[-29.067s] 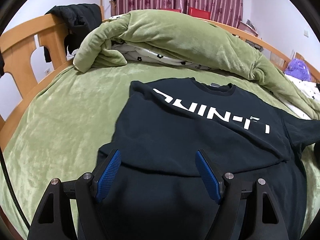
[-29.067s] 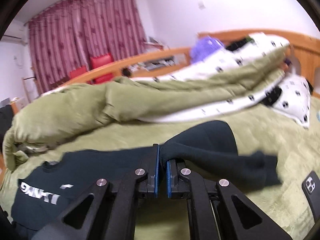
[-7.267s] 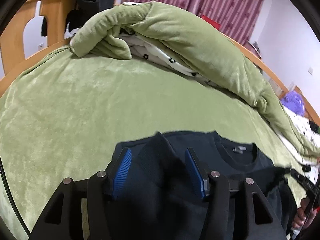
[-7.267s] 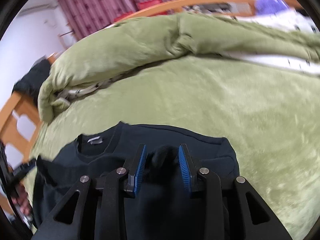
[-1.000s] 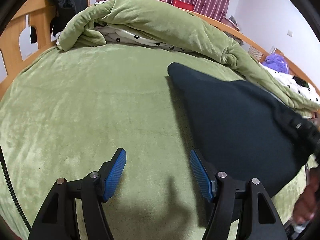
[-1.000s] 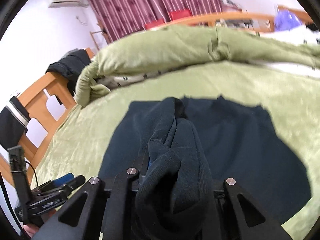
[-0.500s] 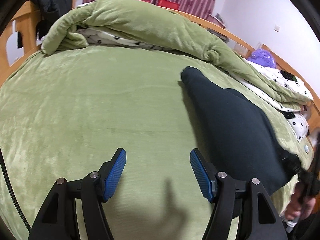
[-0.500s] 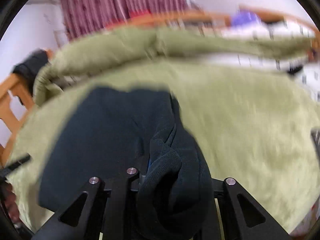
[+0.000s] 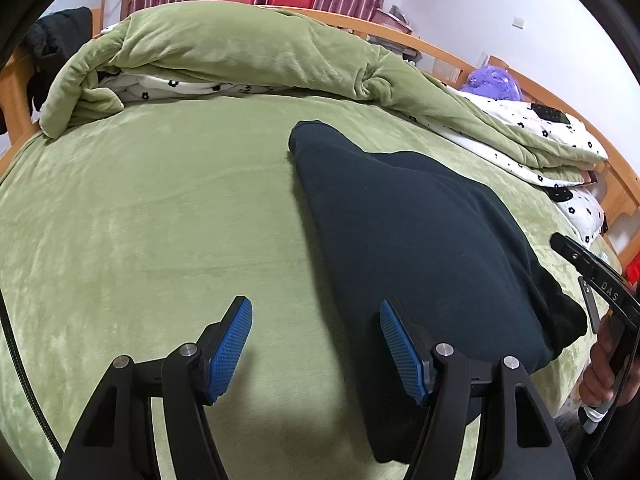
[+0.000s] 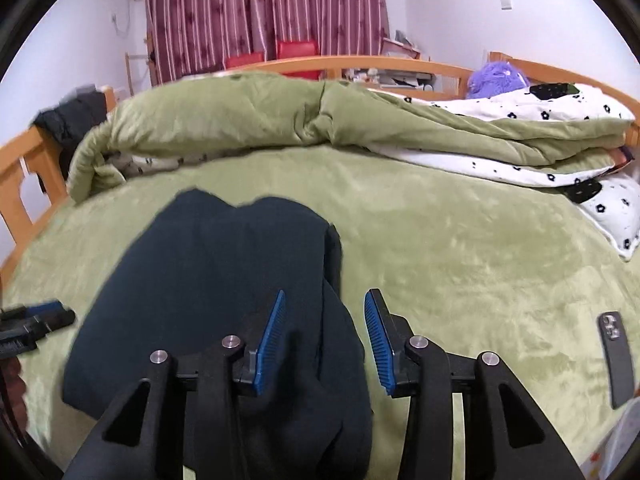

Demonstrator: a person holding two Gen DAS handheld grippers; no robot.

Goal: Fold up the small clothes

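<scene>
A folded black sweatshirt [image 9: 420, 232] lies flat on the green bed cover [image 9: 160, 220]. My left gripper [image 9: 316, 344] is open and empty, hovering over the bed just left of the sweatshirt's near edge. In the right wrist view the sweatshirt [image 10: 208, 276] lies below and left of my right gripper [image 10: 325, 336], which is open with the garment's near edge under its blue pads. The right gripper's body [image 9: 592, 276] shows at the right edge of the left wrist view.
A rolled green duvet [image 9: 240, 56] with white flowered lining lies across the back of the bed. A wooden bed frame [image 10: 24, 160] runs around it. A phone [image 10: 618, 356] lies on the cover at the right. A purple plush toy [image 10: 496, 76] sits far back.
My right gripper has opened and let go of the bunched sweatshirt, which now lies flat on the bed. My left gripper stays open and has shifted slightly.
</scene>
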